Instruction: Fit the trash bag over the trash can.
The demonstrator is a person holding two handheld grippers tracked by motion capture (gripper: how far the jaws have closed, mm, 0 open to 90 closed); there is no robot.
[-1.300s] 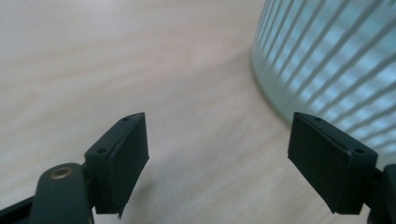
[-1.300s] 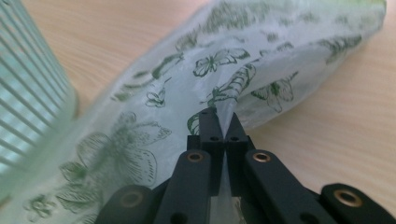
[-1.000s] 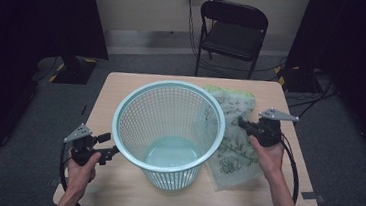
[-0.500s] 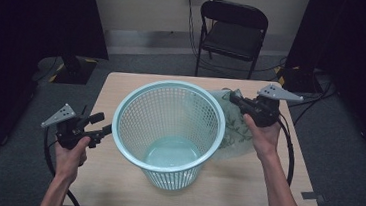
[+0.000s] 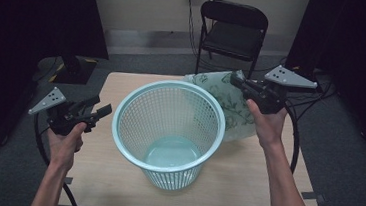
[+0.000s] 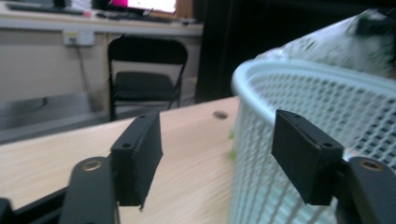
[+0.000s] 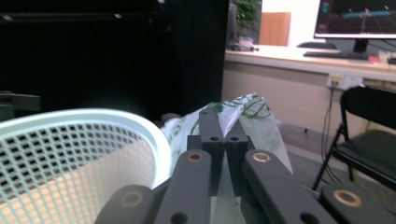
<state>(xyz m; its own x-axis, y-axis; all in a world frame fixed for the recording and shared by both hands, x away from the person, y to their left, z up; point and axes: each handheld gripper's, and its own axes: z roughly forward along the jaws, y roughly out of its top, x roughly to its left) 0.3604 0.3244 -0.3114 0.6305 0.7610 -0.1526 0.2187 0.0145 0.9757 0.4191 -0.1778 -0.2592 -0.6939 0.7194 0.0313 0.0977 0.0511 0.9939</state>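
Now higher: bag [image 5: 222,94], right claw [image 5: 235,79].

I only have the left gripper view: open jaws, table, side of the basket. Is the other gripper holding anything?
Observer: Yes. The right gripper is shut on the leaf-print bag, lifted beside the basket.
Operator: Bag inside the basket yet?
Observer: No. In the high view it hangs outside the far right of the rim, its lower end down by the table.
Operator: Anything in the basket?
Observer: From above, nothing; just its solid bottom.
Operator: My jaws touching the basket?
Observer: No. The left gripper is left of the rim, apart from it, with nothing between the jaws, which have just been closing a little.
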